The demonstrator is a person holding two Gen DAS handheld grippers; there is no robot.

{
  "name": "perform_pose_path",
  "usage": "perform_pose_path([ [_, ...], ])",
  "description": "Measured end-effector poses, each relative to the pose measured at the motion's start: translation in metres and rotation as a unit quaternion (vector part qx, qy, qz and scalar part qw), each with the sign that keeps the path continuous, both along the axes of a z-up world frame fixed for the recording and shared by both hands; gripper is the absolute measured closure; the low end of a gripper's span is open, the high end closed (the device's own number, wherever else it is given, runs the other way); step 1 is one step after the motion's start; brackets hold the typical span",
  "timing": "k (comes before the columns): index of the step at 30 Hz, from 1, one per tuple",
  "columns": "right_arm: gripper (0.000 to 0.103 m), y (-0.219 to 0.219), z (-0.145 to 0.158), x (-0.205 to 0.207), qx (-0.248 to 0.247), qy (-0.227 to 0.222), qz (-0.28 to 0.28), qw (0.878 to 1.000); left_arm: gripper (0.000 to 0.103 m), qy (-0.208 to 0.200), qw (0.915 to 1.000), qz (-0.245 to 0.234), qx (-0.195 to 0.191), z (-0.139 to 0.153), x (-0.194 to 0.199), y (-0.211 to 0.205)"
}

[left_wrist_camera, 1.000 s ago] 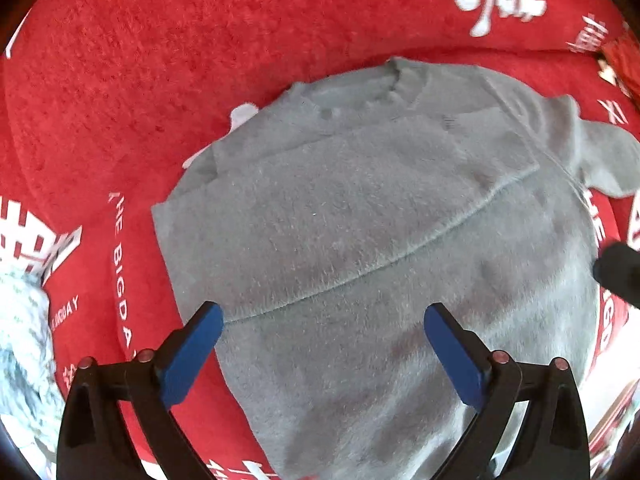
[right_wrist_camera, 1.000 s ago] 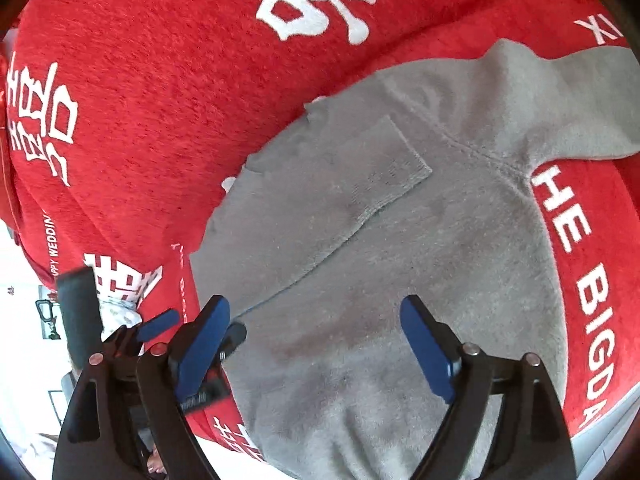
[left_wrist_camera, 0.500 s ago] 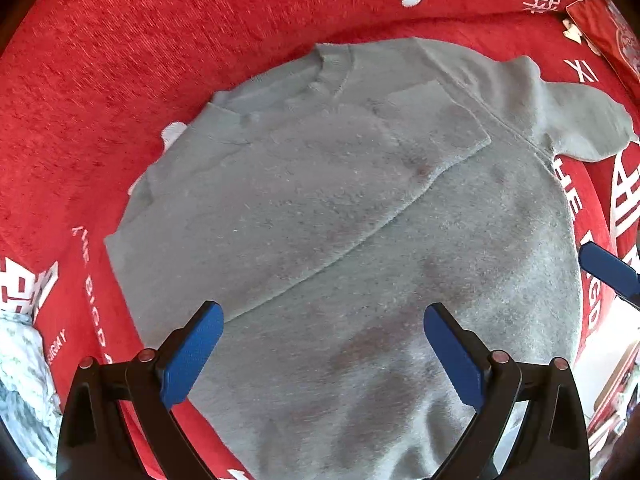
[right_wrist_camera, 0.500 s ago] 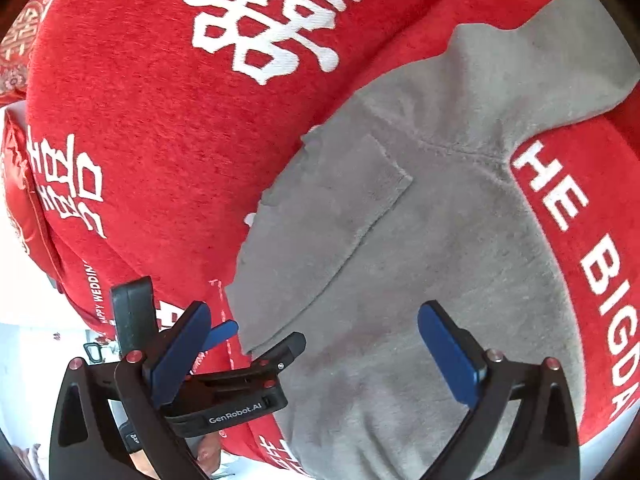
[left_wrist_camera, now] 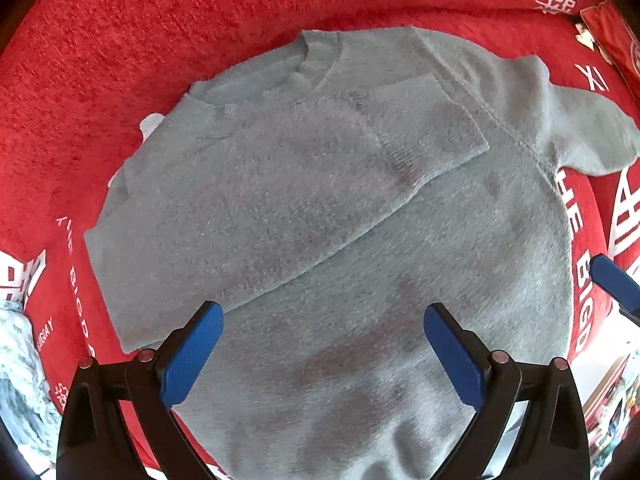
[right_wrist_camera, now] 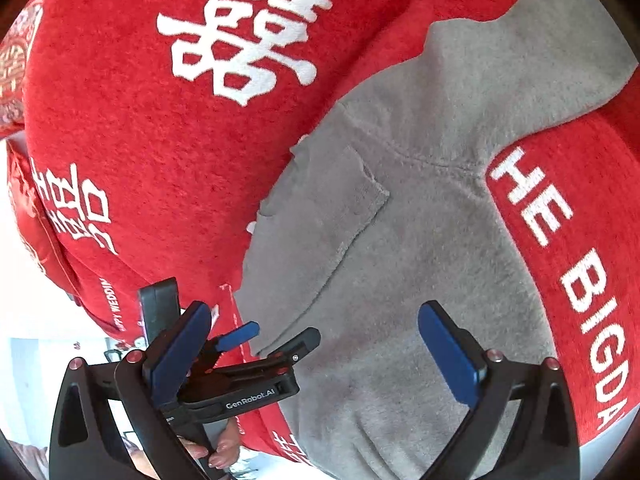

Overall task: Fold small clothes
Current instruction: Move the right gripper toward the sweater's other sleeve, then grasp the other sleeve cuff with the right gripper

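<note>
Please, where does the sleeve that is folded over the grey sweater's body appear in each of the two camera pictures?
Left wrist view: the folded sleeve lies right of centre in the upper half, its cuff pointing right, on the grey sweater.
Right wrist view: the folded sleeve is at the centre, cuff toward the upper right.
Shared landmark: the unfolded sleeve, spread on the red cover above the white lettering.

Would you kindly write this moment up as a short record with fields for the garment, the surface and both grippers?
garment: grey sweater, spread flat, one sleeve folded across the chest, other sleeve still out
surface: red cover with white lettering
left gripper: open, above the sweater's lower part, nothing held
right gripper: open, over the sweater's lower part, nothing held
</note>
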State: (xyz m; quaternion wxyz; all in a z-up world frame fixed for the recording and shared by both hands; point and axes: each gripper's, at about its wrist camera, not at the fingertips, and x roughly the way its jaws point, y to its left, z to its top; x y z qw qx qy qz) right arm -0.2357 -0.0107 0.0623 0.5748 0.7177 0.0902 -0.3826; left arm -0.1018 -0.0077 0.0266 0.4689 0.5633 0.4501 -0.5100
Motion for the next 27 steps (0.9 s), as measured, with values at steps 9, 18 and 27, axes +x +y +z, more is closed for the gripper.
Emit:
perform_pose_path([
  [9, 0.0, -0.006, -0.012, -0.031, -0.002, -0.057, -0.041, 0.998, 0.002, 0.007, 0.9998, 0.017, -0.005, 0.002, -0.008, -0.006],
  [18, 0.0, -0.009, -0.039, -0.092, 0.003, -0.075, -0.103, 0.992, 0.002, 0.013, 0.9992, 0.036, -0.012, -0.001, -0.014, -0.014],
  [27, 0.0, 0.003, -0.066, -0.176, 0.011, -0.064, -0.198, 0.978, 0.002, 0.029, 0.9982, 0.047, -0.024, -0.001, -0.026, -0.024],
])
